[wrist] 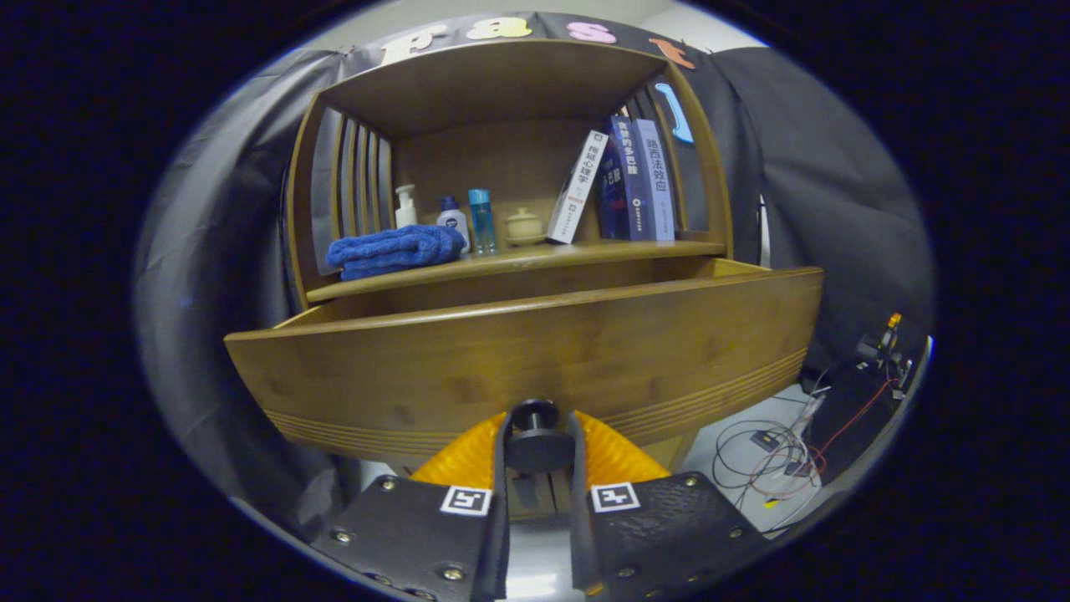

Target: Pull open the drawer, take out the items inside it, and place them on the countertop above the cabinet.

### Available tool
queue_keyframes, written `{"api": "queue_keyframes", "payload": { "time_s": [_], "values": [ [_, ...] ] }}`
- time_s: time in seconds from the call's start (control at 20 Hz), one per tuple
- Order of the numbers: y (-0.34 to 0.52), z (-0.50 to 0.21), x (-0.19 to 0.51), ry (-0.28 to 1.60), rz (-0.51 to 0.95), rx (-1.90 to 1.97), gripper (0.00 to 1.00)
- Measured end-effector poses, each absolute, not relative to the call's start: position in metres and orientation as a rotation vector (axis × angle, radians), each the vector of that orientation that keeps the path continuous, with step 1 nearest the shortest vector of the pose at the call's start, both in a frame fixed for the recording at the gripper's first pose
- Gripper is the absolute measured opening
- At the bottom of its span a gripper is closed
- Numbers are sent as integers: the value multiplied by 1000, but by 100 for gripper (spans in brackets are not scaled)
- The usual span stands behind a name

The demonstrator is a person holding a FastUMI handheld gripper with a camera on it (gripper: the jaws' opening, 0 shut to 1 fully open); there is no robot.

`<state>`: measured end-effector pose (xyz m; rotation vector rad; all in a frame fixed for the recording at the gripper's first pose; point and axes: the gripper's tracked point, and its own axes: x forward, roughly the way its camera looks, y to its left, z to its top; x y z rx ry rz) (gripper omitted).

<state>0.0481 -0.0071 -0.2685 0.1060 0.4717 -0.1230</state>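
at the near front of the drawer [535,351], the gripper [537,443] is clamped on its dark knob [535,435], a hold suited to hauling it out below the countertop [518,259].

"路西法效应" on rightmost book spine [660,180]

The gripper [535,439] points level at the drawer knob [535,435], both fingers clamped on it.

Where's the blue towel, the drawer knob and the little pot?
Towel [394,250]: gripper view, middle of the folded cloth on the countertop.
Knob [535,433]: gripper view, its dark round head between the fingers.
Pot [524,227]: gripper view, its pale body, left of the books.
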Motion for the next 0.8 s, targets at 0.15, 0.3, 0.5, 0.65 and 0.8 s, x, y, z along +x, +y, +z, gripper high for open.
{"api": "queue_keyframes", "payload": {
  "time_s": [0.15,0.3,0.5,0.65,0.8],
  "values": [
    [-5,-265,30,484,-135,109,29],
    [-6,-266,22,493,-150,110,30],
    [-7,-266,19,475,-168,141,29],
    [-6,-266,18,473,-151,137,30],
    [-7,-266,19,468,-147,133,29]
  ]
}}
